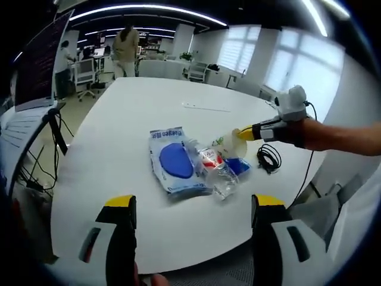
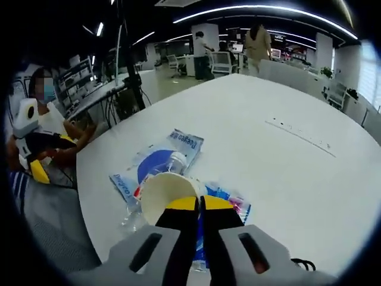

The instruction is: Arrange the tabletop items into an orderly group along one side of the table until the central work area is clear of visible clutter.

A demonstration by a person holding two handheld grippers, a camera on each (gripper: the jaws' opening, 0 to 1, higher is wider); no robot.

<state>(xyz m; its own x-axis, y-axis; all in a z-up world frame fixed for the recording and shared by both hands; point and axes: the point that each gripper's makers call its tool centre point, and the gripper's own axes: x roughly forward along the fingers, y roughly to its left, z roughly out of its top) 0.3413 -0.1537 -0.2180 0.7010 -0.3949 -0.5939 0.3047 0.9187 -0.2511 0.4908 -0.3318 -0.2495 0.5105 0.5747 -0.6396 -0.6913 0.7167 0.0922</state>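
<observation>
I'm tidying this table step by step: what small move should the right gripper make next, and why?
Probably lift the paper cup clear of the pile. The right gripper is shut on its rim, and the cup lies among the blue packet and plastic bottle mid-table. The left gripper hangs open, free to take the next item.

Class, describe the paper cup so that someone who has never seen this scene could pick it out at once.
On the white table, find the small heap of packets around the blue-and-white packet. The paper cup lies at its edge, pinched at the rim by the right gripper. Unlike its flat, printed neighbours, it is plain, cream and round-mouthed.
</observation>
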